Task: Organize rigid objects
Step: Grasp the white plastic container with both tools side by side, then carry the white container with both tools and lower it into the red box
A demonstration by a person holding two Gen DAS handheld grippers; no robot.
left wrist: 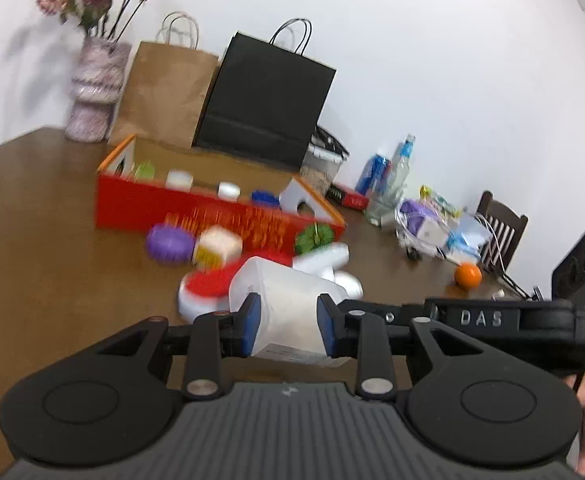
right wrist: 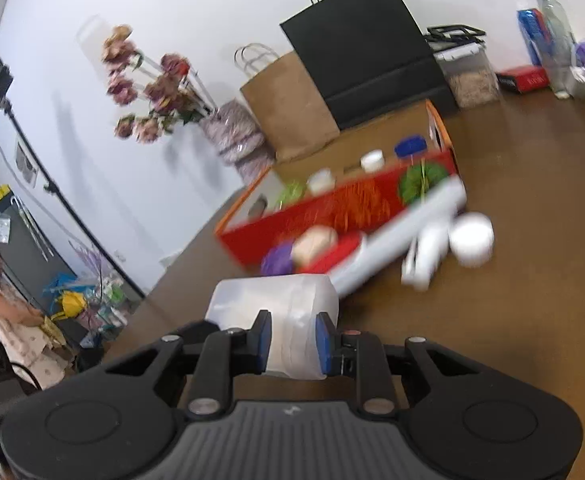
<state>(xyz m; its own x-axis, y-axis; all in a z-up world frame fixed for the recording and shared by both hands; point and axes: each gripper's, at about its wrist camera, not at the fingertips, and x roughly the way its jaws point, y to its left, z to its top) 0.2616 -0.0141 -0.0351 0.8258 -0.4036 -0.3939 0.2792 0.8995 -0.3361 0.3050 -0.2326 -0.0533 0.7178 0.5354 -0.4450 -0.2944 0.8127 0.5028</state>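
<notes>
Left wrist view first: the brown wooden table [left wrist: 44, 248] spreads under everything, and far across it sits the open red cardboard box with orange rim [left wrist: 196, 210], already holding a few small lidded pots; in the right wrist view that same box [right wrist: 332, 208] lies far and to the right. Nearer, loose things crowd the box's front wall: a long white tube [right wrist: 404, 232], a purple ribbed disc [left wrist: 170, 244], a green ribbed disc [left wrist: 316, 237] and a round white jar [right wrist: 472, 238]. Nearest of all is the translucent white plastic jug [left wrist: 288, 308], lying on its side between both my tools. My left gripper [left wrist: 288, 322] pinches it across the body, blue pads [left wrist: 252, 320] pressed on either flank, and my right gripper [right wrist: 292, 340] pinches the same jug [right wrist: 276, 300] from its own side. I judge the step is carrying it to the box. To do it well I should keep both grips even so the slick, soft wall does not buckle or twist, lift clear of the clutter, and lower it into a free stretch of the box.
</notes>
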